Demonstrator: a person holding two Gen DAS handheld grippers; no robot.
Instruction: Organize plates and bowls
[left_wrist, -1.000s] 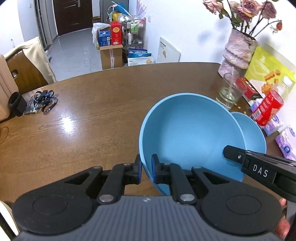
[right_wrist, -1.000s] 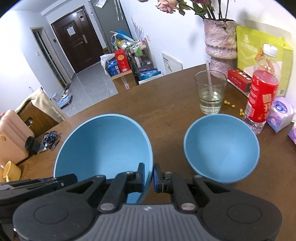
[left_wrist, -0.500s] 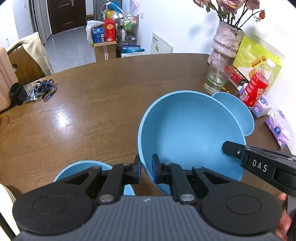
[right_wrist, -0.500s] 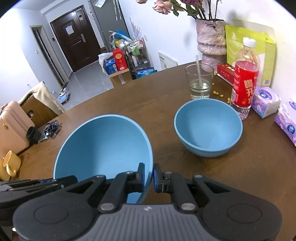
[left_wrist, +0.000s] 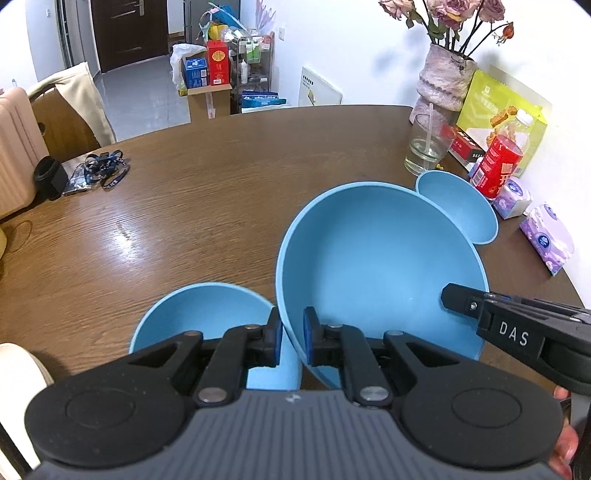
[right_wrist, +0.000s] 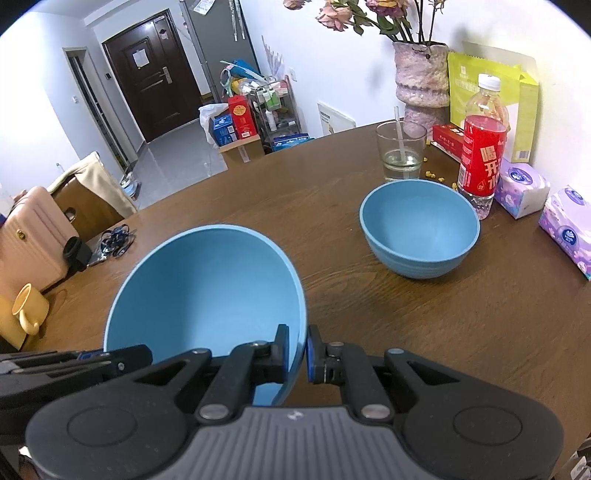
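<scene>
Both clamped on one large blue bowl (left_wrist: 380, 258): left gripper (left_wrist: 292, 341) at its near-left rim, right gripper (right_wrist: 296, 349) opposite (lower bowl (left_wrist: 207, 314) directly below-left, nearer the left).

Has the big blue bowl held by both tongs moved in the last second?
Yes. The big blue bowl has pulled back toward the person, away from the small bowl and the glass.

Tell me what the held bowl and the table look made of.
Large blue bowl: probably matte plastic or melamine; thin rim, uniform colour, soft sheen. Table: wood or wood veneer, glossy; visible grain and bright glare.
</scene>
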